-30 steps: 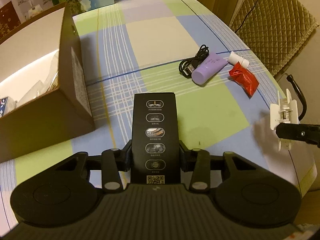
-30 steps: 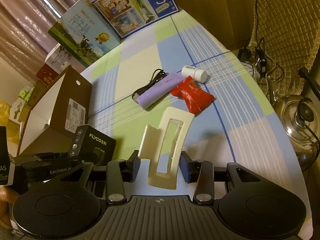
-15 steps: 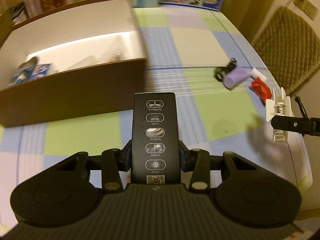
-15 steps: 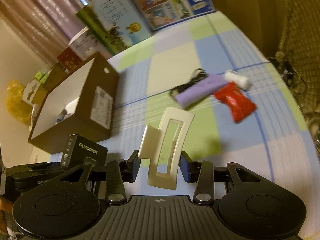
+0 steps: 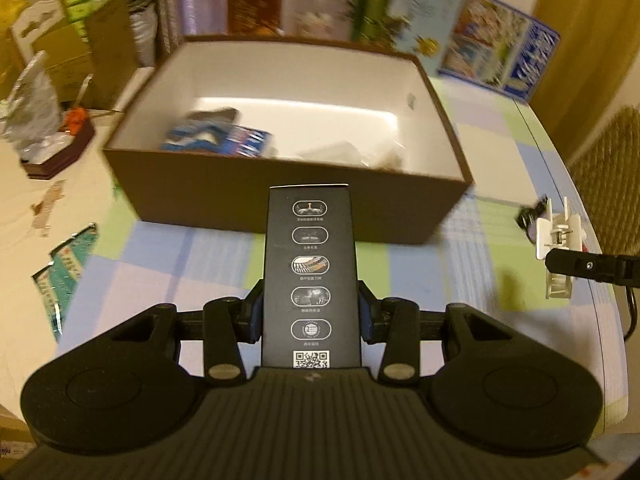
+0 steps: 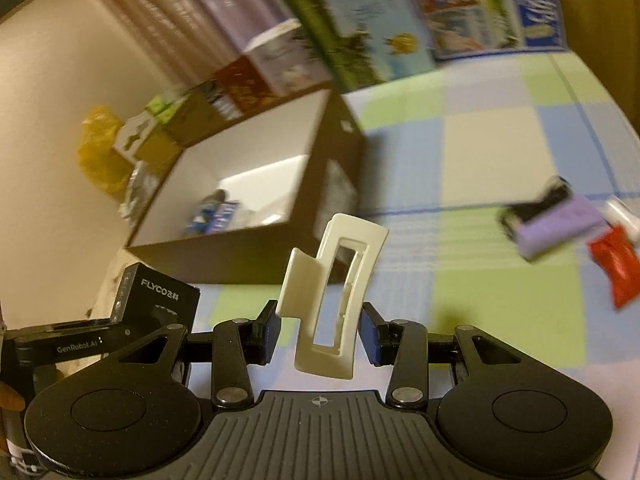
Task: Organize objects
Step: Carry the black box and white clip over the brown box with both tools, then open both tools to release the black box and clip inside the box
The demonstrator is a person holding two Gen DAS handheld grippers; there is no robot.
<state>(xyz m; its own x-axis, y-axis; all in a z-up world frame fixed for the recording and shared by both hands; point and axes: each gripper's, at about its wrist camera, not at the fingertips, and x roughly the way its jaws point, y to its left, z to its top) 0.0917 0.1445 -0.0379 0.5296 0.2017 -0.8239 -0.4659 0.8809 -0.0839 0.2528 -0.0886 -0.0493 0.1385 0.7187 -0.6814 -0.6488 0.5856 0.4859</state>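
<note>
My left gripper (image 5: 311, 314) is shut on a tall black product box (image 5: 311, 272) printed with white icons and a QR code. It hangs just in front of an open brown cardboard box (image 5: 288, 196) with a white inside that holds a blue packet (image 5: 216, 138) and some pale items. My right gripper (image 6: 319, 334) is shut on a cream plastic hair claw clip (image 6: 332, 288). In the right wrist view the brown box (image 6: 256, 248) stands ahead to the left, and the left gripper with the black box (image 6: 158, 294) shows at the lower left.
On the checked tablecloth (image 6: 500, 144) at the right lie a purple tube (image 6: 560, 226), a black cable (image 6: 536, 204), a red packet (image 6: 616, 264) and a small white item (image 6: 622, 216). Printed cartons (image 5: 424, 20) line the far edge. Bags, boxes and clutter (image 5: 48, 120) sit left of the brown box.
Both views have swung left. The brown box has come to stand straight ahead of the left gripper and nearer to the right one. The tube and red packet have slid to the right edge. Both grips are unchanged.
</note>
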